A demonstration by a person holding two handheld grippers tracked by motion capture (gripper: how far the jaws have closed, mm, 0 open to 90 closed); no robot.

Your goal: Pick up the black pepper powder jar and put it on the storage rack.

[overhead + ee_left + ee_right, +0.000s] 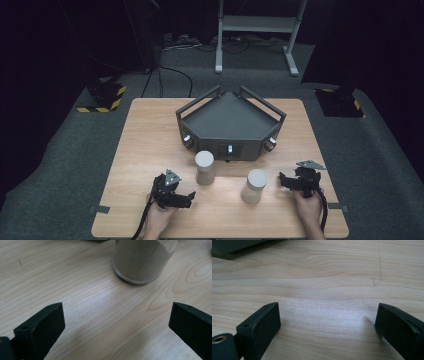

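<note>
- Two jars stand upright on the wooden tabletop (150, 150), each filled with a pale sandy powder and capped with a white lid.
- Left jar (204, 167): just in front of the near face of the dark grey tray (230, 122), a little left of its centre knob.
- Right jar (254, 185): nearer the person and to the right of the first, well apart from the tray.
- Tray: angular, railed, sits at the far middle of the tabletop; small knobs on its near faces.
- Left hand-held gripper (186, 199): low over the near-left tabletop, held in a hand coming from the bottom edge, pointing right and slightly away. Jaws apart, nothing between them.
- Left gripper view: jar base (141, 262) stands ahead of the jaws, off to the right of centre, not touched; bare wood lies between the two black jaws.
- Right hand-held gripper (281, 181): near-right of the tabletop, pointing left toward the right jar, just beside it, not touching.
- Right gripper view: jaws wide apart over bare wood; a corner of the tray (239, 247) shows at the far left.
- Floor around the tabletop is grey carpet; a metal stand is at the far side.
</note>
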